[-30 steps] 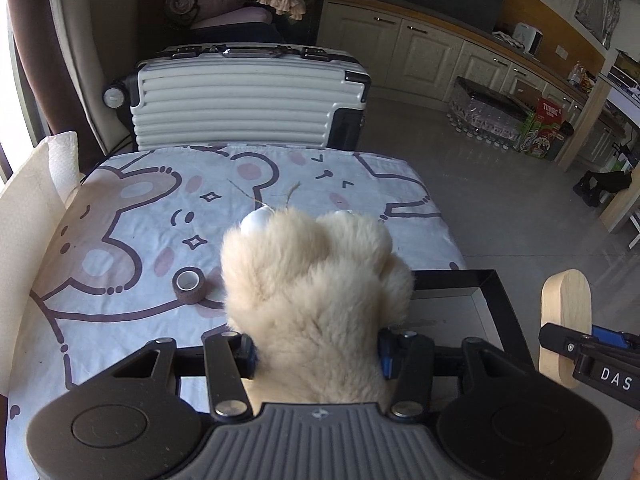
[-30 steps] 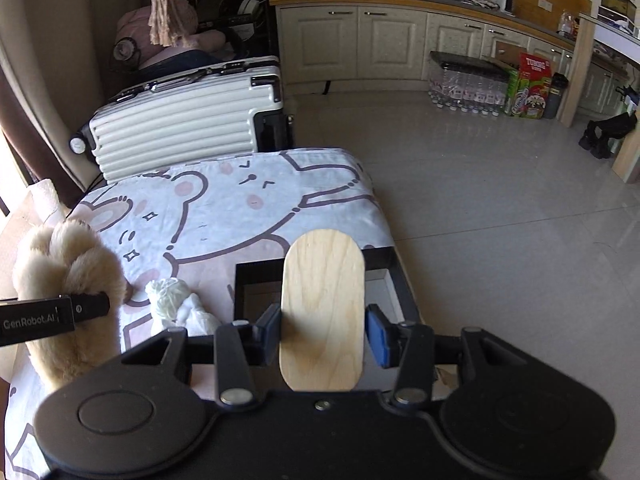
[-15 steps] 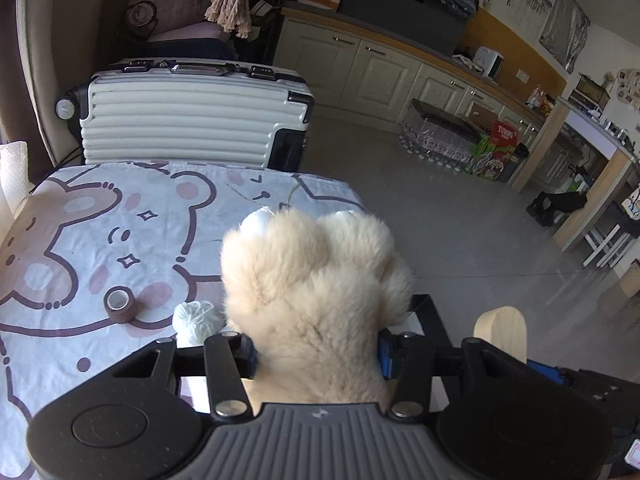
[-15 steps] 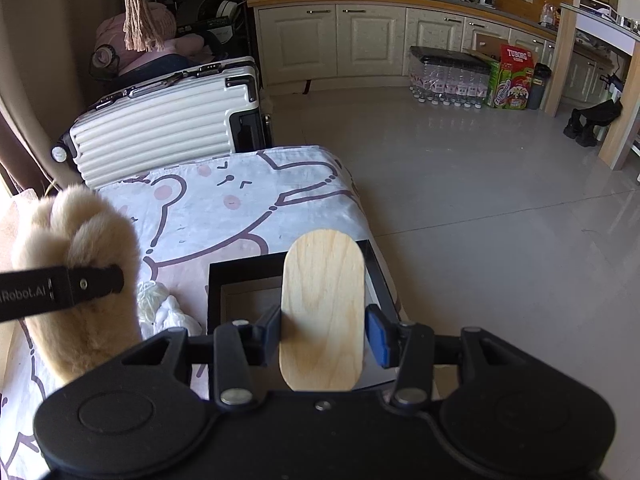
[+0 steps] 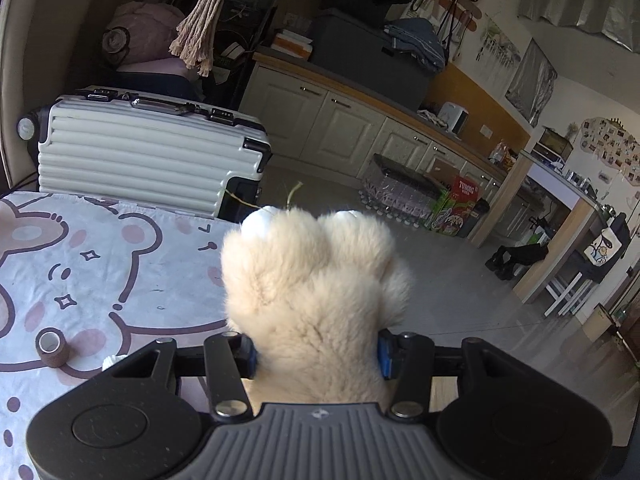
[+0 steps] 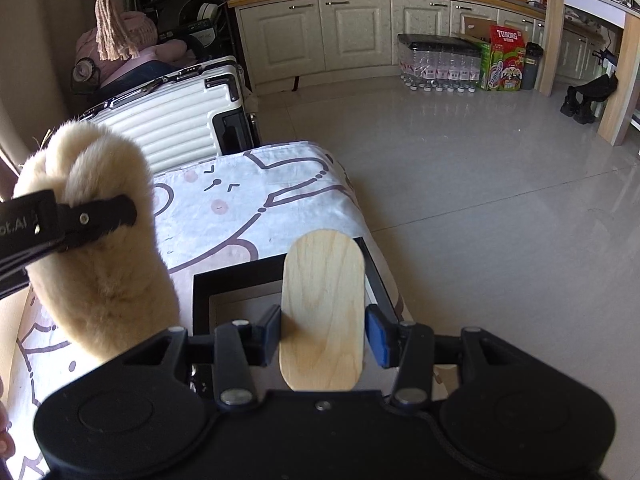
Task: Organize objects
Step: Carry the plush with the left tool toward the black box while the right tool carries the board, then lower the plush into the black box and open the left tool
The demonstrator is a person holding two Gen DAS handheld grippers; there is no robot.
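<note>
My left gripper (image 5: 317, 354) is shut on a cream plush paw (image 5: 316, 296), held up above the table's right side. The paw also shows in the right wrist view (image 6: 100, 248), with the left gripper's finger (image 6: 96, 216) across it. My right gripper (image 6: 323, 336) is shut on an oval wooden board (image 6: 323, 304), held over a black open box (image 6: 232, 276) at the table's near right corner. A small brown tape roll (image 5: 51, 345) stands on the bear-print tablecloth (image 5: 100, 272) at left.
A white ribbed suitcase (image 5: 140, 160) stands behind the table. Beyond it are cream cabinets (image 6: 312, 36), a pack of water bottles (image 6: 440, 68) and open tiled floor (image 6: 480, 200) to the right. A bit of white cloth (image 5: 112, 360) peeks beside the left gripper.
The left gripper with the paw has swung right and upward, toward the box. The tape roll and white cloth slid to the left of its view. The right gripper moved slightly closer over the box.
</note>
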